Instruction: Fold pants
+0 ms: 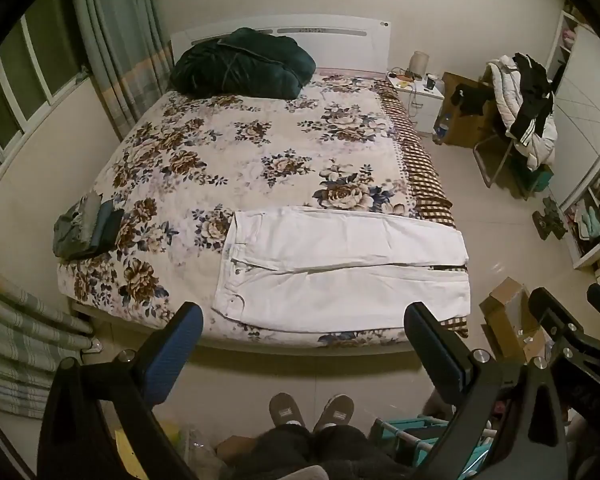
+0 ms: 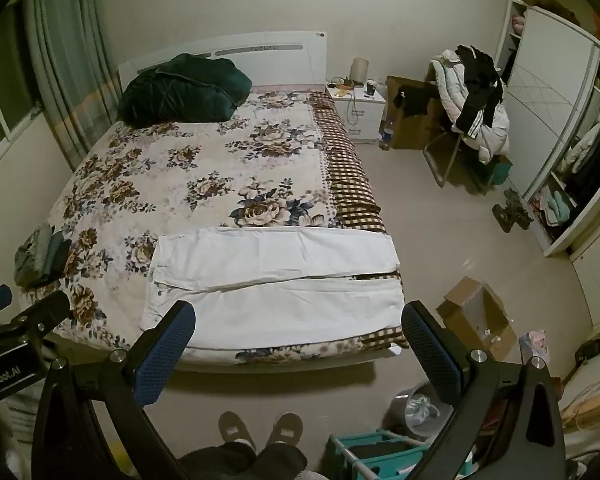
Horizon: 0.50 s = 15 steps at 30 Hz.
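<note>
Lying flat across the foot of the bed (image 1: pixel 260 148), the white pants (image 1: pixel 340 264) were spread with the waistband toward the person's left and both legs stretched out side by side toward the right, their hems reaching the bed's right edge over the checked sheet (image 1: pixel 424 168). No fold had yet been made, by the look of it. The left gripper (image 1: pixel 300 340) hung above the floor short of the bed, its jaws spread wide and holding nothing; the right gripper (image 2: pixel 296 340) was likewise wide apart and empty, well clear of the cloth.

Several things could go wrong from here. The hems sat right at the mattress corner, so a careless tug on the near leg might drag that end off the bed and onto the floor. A narrow gap showed between the two legs; if one leg were lifted over the other without matching the seams, the fold would probably come out skewed. The pads might also pinch the floral bedspread (image 2: pixel 180 168) along with the thin fabric and pull it up. A small stack of folded dark clothes (image 1: pixel 84 228) lay at the bed's left edge, well apart from the pants and unlikely to interfere.
</note>
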Each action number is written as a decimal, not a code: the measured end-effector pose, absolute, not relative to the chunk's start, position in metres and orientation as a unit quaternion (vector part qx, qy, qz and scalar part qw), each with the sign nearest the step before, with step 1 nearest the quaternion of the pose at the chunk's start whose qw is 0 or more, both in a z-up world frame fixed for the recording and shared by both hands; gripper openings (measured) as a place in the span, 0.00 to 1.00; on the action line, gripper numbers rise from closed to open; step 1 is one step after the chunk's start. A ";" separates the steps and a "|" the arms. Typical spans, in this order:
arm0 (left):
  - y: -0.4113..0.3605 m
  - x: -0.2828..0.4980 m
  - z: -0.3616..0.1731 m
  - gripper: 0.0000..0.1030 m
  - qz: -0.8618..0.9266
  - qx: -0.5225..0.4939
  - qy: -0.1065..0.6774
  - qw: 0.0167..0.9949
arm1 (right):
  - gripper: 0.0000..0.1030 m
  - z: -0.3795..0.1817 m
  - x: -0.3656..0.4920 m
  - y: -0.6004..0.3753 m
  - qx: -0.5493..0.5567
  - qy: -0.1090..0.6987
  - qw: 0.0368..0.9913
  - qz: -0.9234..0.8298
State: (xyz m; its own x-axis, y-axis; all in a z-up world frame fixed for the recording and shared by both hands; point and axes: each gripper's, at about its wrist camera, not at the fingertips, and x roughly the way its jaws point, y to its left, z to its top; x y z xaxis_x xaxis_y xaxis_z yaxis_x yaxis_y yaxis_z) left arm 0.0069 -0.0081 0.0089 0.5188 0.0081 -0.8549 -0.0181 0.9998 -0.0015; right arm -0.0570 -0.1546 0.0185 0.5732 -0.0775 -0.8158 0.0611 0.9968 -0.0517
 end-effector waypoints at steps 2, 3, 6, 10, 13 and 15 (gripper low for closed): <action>-0.008 0.006 0.010 1.00 0.007 -0.005 0.490 0.872 | 1.00 0.019 -0.057 -0.154 -0.010 0.459 0.887 -0.038; -0.009 0.007 0.011 1.00 0.007 -0.004 0.490 0.872 | 1.00 0.020 -0.057 -0.154 -0.010 0.459 0.888 -0.038; -0.007 0.008 0.012 1.00 0.008 -0.004 0.490 0.872 | 1.00 0.024 -0.059 -0.143 -0.010 0.459 0.888 -0.037; -0.001 0.007 0.022 1.00 0.007 -0.003 0.488 0.873 | 1.00 0.030 -0.059 -0.139 -0.010 0.458 0.888 -0.036; 0.002 0.006 0.023 1.00 0.007 -0.003 0.488 0.873 | 1.00 0.030 -0.059 -0.140 -0.009 0.457 0.889 -0.036; 0.002 0.006 0.022 1.00 0.007 -0.003 0.487 0.873 | 1.00 0.031 -0.059 -0.141 -0.009 0.458 0.888 -0.035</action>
State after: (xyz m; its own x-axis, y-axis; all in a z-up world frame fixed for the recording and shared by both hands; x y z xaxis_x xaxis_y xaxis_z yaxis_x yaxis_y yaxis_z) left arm 0.0058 0.0016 0.0223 0.5251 0.0090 -0.8510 -0.0147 0.9999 0.0015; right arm -0.0587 -0.1411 0.0305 0.5789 -0.0705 -0.8124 0.0541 0.9974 -0.0480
